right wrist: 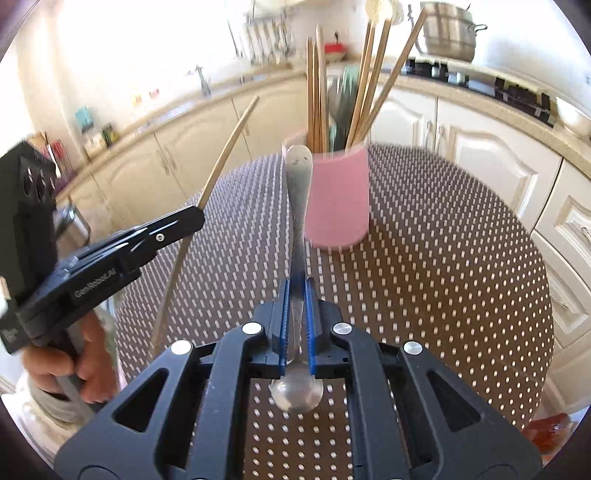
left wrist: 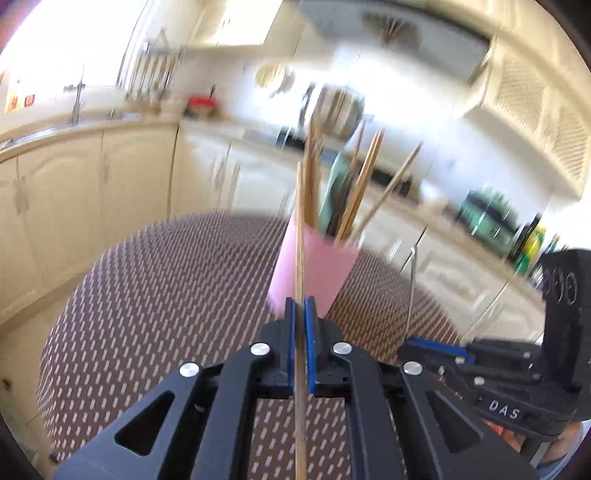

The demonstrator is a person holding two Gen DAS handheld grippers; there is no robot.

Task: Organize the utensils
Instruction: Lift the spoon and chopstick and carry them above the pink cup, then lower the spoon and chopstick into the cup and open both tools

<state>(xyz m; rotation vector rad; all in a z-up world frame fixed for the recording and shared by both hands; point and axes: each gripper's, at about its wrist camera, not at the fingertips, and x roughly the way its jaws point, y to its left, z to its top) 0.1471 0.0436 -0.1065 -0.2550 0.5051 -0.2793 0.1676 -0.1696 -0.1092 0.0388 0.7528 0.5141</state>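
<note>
A pink cup (left wrist: 314, 273) stands on the round dotted table (left wrist: 166, 295), holding several wooden chopsticks (left wrist: 358, 188) and greenish utensils. My left gripper (left wrist: 300, 306) is shut on a single wooden chopstick (left wrist: 300, 229), held upright just in front of the cup. My right gripper (right wrist: 298, 291) is shut on a metal spoon (right wrist: 300, 199), handle pointing up toward the cup (right wrist: 340, 199), bowl (right wrist: 297, 393) back toward the camera. The left gripper (right wrist: 192, 218) with its chopstick (right wrist: 229, 147) shows at the left of the right wrist view. The right gripper (left wrist: 436, 345) shows low right in the left wrist view.
Cream kitchen cabinets (right wrist: 480, 147) and a countertop ring the table. A steel pot (right wrist: 448, 31) and a stove sit on the far counter. A sink with a tap (left wrist: 77, 99) is at the left. Bottles (left wrist: 528, 243) stand at the right.
</note>
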